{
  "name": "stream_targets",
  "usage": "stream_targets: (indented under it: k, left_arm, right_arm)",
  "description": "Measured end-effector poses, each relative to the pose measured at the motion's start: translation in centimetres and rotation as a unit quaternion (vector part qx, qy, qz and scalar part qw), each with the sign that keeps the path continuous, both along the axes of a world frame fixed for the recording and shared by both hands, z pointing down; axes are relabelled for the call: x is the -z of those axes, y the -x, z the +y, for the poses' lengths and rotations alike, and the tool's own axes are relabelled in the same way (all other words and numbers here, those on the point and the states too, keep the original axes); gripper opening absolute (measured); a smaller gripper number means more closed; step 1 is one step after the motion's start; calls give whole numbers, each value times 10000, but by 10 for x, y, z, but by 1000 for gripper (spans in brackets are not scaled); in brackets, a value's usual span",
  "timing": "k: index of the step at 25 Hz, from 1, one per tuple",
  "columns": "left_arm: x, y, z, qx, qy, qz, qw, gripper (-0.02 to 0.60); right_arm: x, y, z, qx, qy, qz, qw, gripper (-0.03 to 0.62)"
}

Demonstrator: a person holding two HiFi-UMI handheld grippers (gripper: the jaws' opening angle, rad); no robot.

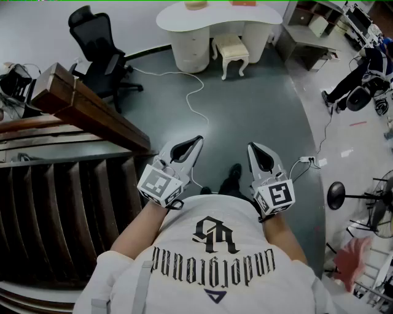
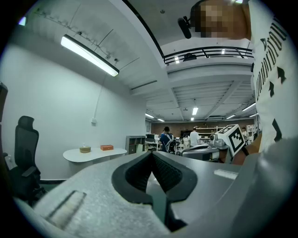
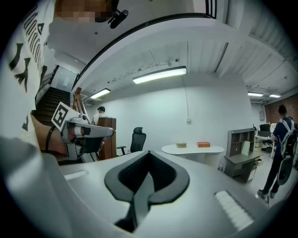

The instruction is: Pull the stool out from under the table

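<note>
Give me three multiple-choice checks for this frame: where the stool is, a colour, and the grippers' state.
1. Where does the stool stand? A. by the wooden stairs B. at the white table, in its front recess C. right at the person's feet
2. What colour is the office chair? A. red B. white C. black
3. How are the left gripper and right gripper? A. both shut, holding nothing B. both wide open C. left shut on the stool's leg
1 B: it stands in the table's recess. 2 C: seat and back are black. 3 A: each gripper's fingers meet with nothing between.
</note>
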State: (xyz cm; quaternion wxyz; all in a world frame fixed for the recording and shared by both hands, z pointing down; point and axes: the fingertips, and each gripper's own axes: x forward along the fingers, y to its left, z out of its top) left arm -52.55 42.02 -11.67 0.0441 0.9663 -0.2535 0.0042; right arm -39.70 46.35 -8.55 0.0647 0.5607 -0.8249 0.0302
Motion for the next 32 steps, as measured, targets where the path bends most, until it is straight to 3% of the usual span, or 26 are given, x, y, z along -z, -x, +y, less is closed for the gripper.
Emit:
stream_targets:
  k: [20, 26, 32]
  left_arm:
    - [-8, -17, -24, -86, 110, 129, 9998, 5]
    - [-13, -50, -53, -65, 90, 77, 9999, 5]
    - [-18, -116, -90, 32, 132, 15, 9999, 5]
  right_arm:
    - [-2, -16, -17, -74, 15, -63, 10000, 2]
    - [-8, -48, -43, -47, -27, -88, 9999, 2]
    - [-15, -116, -81, 4, 30, -163, 9999, 2]
